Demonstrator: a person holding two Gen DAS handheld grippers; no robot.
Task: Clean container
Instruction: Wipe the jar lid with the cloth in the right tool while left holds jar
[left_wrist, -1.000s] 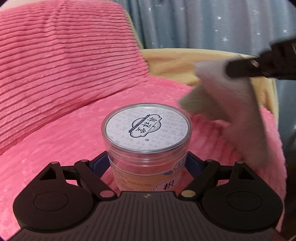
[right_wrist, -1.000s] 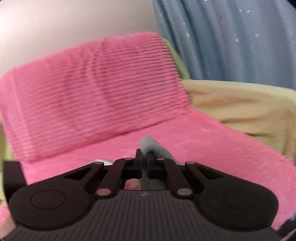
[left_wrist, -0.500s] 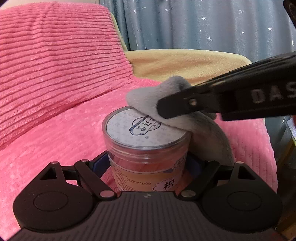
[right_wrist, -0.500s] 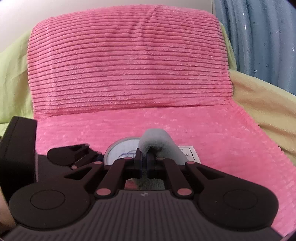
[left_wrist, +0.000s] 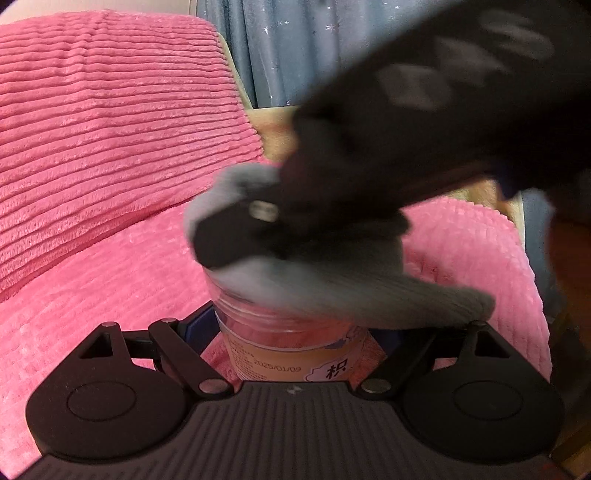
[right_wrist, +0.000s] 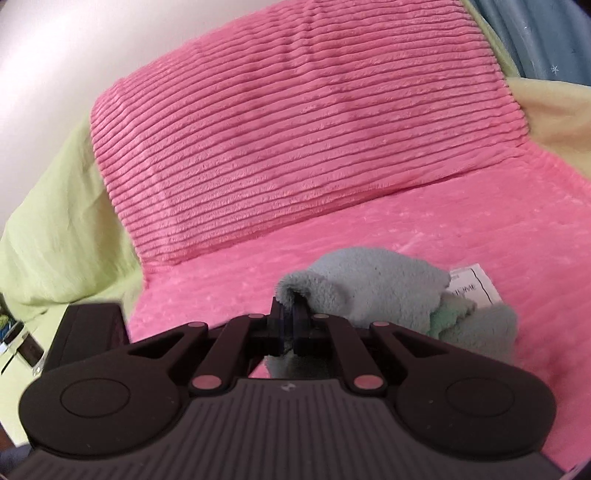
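Pink ribbed plush covers the seat (left_wrist: 110, 266) and the cushion (right_wrist: 295, 122) behind it, with a star-speckled blue curtain (left_wrist: 280, 55) at 12 o'clock in the left wrist view.

Low in that view at 6 o'clock, the left gripper (left_wrist: 295, 332) has its 2 fingers closed against the sides of the container (left_wrist: 291, 350), a clear lidded tub with an orange label, standing upright. The right gripper (right_wrist: 287, 325) has its fingers pressed together on a fold of the grey cloth (right_wrist: 369, 288), which drapes over the tub's lid and hangs off toward 3 o'clock. From the right wrist view the container itself is hidden under the cloth; a white paper tag (right_wrist: 476, 284) shows beside it.

The step in hand looks like wiping the lid. To do it well, the left grip should hold the tub steady while the cloth sweeps right across the lid and around the rim, with light downward pressure so the soft seat does not let the tub tip.

Compared with 0.5 s earlier, the cloth has spread from the lid's far edge at 1 o'clock to cover the whole printed top, and the right gripper has swung closer, blurred by motion.
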